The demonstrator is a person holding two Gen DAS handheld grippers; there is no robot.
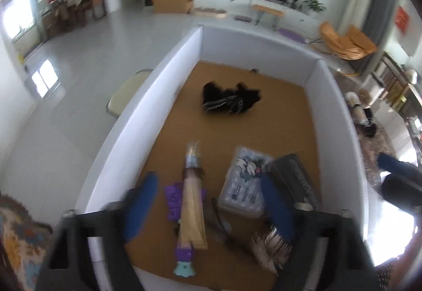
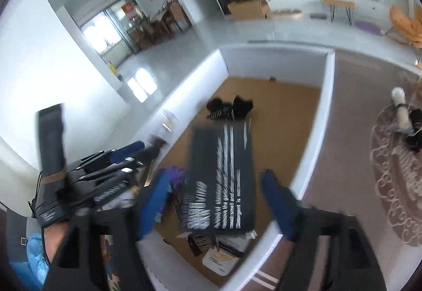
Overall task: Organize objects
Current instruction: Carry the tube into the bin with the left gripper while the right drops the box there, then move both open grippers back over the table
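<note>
A white-walled pen (image 1: 126, 138) encloses a brown tabletop (image 1: 237, 117), whose far half lies open except for a black, white-striped bundle (image 1: 229, 100) in the middle, well clear of every wall. The near half is crowded: a dark printed box (image 2: 221, 180) lies beside the right wall, touching a clear plastic packet (image 1: 242, 185); left of those rests a long tan-and-purple toy (image 1: 191, 201), with bare board between it and the left wall. Both the left claw (image 1: 208, 206) and the right claw (image 2: 213, 201) hover above this clutter, blue fingers spread wide and gripping nothing.
</note>
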